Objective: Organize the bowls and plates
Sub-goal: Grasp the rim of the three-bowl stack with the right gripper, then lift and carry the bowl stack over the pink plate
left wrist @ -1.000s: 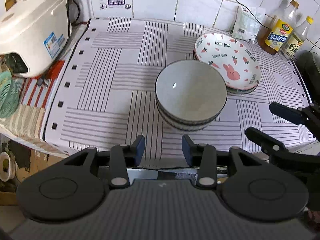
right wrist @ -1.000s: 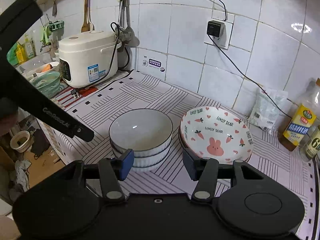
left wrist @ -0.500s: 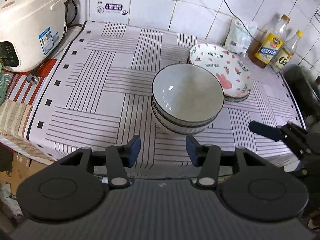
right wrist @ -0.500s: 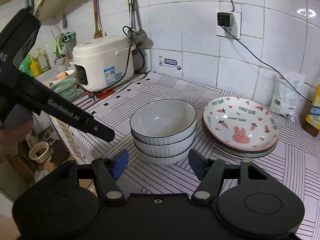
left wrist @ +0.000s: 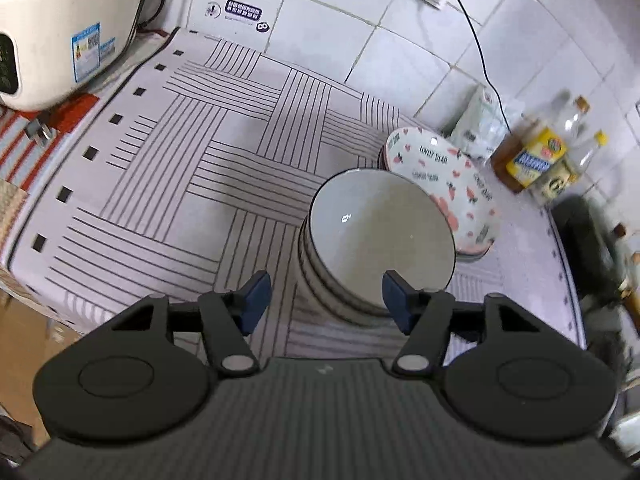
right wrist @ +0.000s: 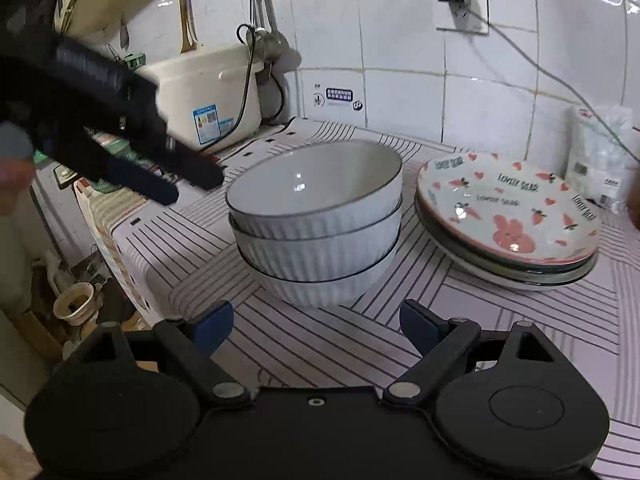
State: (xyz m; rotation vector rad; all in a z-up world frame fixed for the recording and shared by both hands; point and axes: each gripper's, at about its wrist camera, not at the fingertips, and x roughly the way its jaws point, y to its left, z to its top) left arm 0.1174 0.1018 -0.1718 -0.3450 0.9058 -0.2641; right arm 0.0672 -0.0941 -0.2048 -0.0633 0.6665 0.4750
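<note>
A stack of three ribbed white bowls [right wrist: 320, 224] stands on the striped cloth; it also shows in the left wrist view [left wrist: 376, 240]. Right of it lies a stack of plates, the top one with a pink rabbit and carrots [right wrist: 508, 216], seen behind the bowls in the left wrist view [left wrist: 452, 184]. My left gripper [left wrist: 326, 300] is open and empty, just in front of and above the bowls; it also shows at the left of the right wrist view [right wrist: 160, 188]. My right gripper [right wrist: 316, 324] is open and empty, low in front of the bowls.
A white rice cooker [left wrist: 52, 36] stands at the back left, its cord trailing on the counter. Oil bottles [left wrist: 532, 156] and a white bag [left wrist: 480, 124] stand at the back right against the tiled wall. The counter edge [right wrist: 120, 248] drops off at the left.
Both grippers have moved closer to the bowl stack and both jaws have opened wider. The right gripper has dropped lower, level with the bowls.
</note>
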